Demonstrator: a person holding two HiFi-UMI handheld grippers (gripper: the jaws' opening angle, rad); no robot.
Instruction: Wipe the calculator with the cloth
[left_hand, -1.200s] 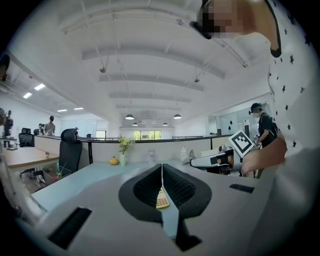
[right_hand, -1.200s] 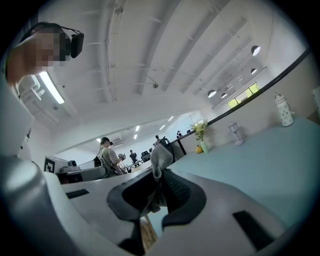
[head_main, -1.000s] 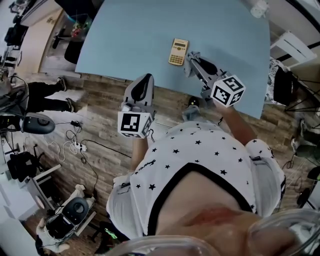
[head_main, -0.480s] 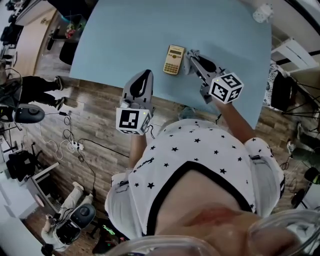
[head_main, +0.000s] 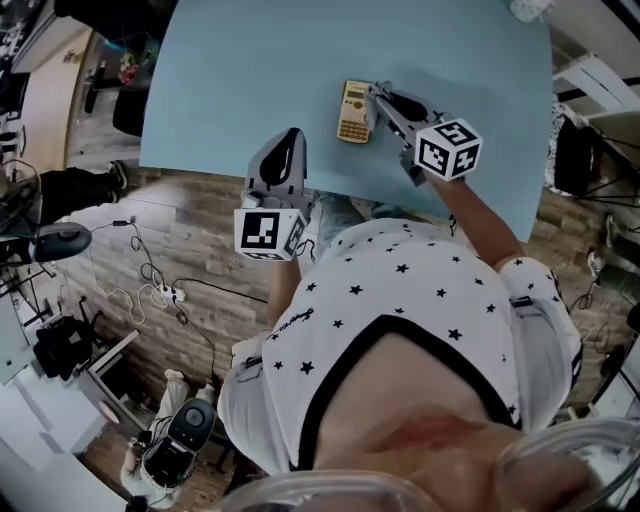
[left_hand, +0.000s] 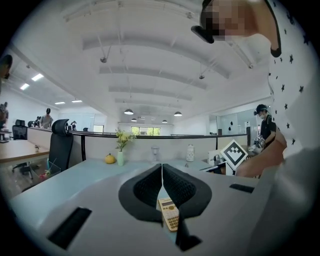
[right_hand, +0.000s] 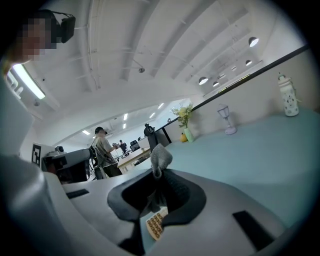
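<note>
The beige calculator (head_main: 354, 111) lies on the light-blue table (head_main: 250, 70), near its front edge. My right gripper (head_main: 375, 94) sits at the calculator's right side, shut on a grey cloth (right_hand: 160, 156) that pokes up between its jaws. In the right gripper view the calculator (right_hand: 155, 225) shows just under the right gripper (right_hand: 158, 174). My left gripper (head_main: 289, 136) hovers over the table's front edge, left of the calculator, shut with nothing in it. Below the left gripper (left_hand: 161, 173), the left gripper view shows the calculator (left_hand: 169, 214).
A vase of flowers (left_hand: 121, 148), an orange fruit (left_hand: 110, 159), a glass (left_hand: 155, 153) and a white bottle (left_hand: 190, 152) stand along the table's far edge. A black office chair (left_hand: 60, 145) is at the left. Other people stand in the room (right_hand: 103, 150).
The right gripper with the cloth has moved closer to the calculator's right edge. The left gripper has stayed near the table's front edge. The head view has shifted slightly.
</note>
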